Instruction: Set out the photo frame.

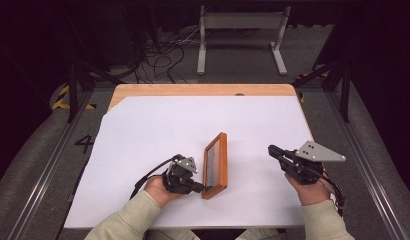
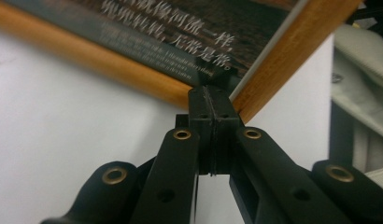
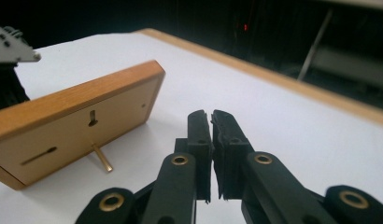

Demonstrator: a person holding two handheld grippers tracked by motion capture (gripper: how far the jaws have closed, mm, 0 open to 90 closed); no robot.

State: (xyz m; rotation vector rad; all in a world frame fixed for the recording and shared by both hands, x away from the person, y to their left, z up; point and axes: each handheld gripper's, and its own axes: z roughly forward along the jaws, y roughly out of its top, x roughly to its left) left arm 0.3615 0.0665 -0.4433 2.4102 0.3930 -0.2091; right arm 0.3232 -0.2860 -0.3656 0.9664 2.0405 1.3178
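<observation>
I count one wooden picture frame (image 1: 215, 165) and two claws on the bench (image 1: 143, 130). The frame stands on edge at lower centre, its long axis running from the lower edge up and slightly right, glass facing left. My left claw (image 1: 203, 188), low and level, is pressed together at the frame's near corner. My right claw (image 1: 271, 149), lower right, well apart, hovers pressed nearly together on nothing.

Frame (image 1: 215, 165) stands mid-sheet btw both grippers, blocking straight crossing; white sheet (image 1: 158, 125) beyond is open.
</observation>
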